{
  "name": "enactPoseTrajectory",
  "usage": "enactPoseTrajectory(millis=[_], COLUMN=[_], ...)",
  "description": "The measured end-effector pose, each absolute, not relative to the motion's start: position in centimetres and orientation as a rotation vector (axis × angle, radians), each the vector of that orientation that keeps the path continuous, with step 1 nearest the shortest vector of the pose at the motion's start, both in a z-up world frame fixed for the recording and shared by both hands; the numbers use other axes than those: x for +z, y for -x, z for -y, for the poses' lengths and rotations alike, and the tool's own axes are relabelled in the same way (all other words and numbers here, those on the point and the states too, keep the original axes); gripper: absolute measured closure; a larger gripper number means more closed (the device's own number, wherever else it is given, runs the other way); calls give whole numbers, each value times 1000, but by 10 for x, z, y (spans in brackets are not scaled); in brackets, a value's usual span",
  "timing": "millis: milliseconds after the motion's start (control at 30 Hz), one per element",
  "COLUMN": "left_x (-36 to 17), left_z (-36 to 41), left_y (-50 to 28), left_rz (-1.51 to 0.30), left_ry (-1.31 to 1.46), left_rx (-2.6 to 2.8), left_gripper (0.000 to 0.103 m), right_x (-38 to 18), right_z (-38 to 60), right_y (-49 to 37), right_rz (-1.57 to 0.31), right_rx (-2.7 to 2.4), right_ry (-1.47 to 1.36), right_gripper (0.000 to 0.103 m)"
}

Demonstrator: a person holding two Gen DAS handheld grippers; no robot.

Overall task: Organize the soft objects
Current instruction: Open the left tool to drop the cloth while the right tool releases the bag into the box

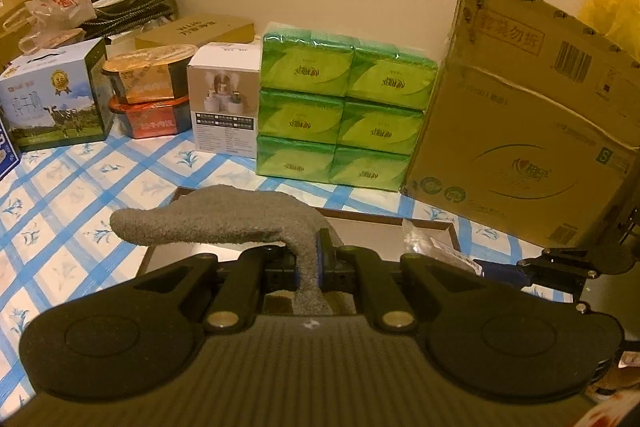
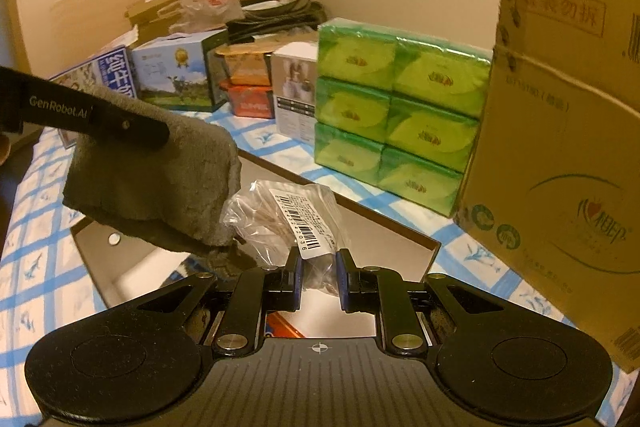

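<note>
Both tools look alike: the left gripper [image 1: 318, 259] and right gripper [image 2: 319, 277] are matte black plastic, each with a ribbed dark-grey top plate bearing a small white crosshair mark. Two broad rounded lobes flank each body, each stamped with a shallow circular disc. Angled black link arms run forward from brass-coloured round pivot pins, with small silvery screw heads near the front joints. The fingers [image 2: 345, 281] are black with blue pads on their inner faces. Seen from the right camera, the left tool's black side carries white lettering reading "GenRobot.AI" and a small screw
</note>
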State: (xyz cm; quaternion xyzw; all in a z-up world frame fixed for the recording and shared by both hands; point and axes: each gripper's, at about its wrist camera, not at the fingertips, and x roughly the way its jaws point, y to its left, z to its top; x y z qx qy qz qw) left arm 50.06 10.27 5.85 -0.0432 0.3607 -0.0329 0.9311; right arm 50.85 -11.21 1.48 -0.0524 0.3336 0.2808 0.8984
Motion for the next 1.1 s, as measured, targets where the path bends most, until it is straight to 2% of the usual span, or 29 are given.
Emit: enactPoseTrajectory(millis=[167, 267, 400, 967, 1100], left_x=[54, 51, 49, 47, 49], left_z=[-97, -97, -101, -130, -137], left_y=[-511, -515, -515, -492, -485], left_rz=[-735, -732, -734, -762, -760], left_ry=[75, 77, 62, 13, 26], left_rx=[-79, -80, -59, -14, -8], left_gripper=[96, 92, 77, 73, 68], right_x=[12, 10, 8, 8, 13], right_z=[114, 116, 117, 110, 110], right_y=[-513, -517, -518, -521, -522], right_rz=[-703, -711, -720, -729, -701], right_rx=[571, 564, 561, 558, 562], right_ry=[98, 90, 84, 70, 29], right_gripper=[86, 86, 86, 85, 85])
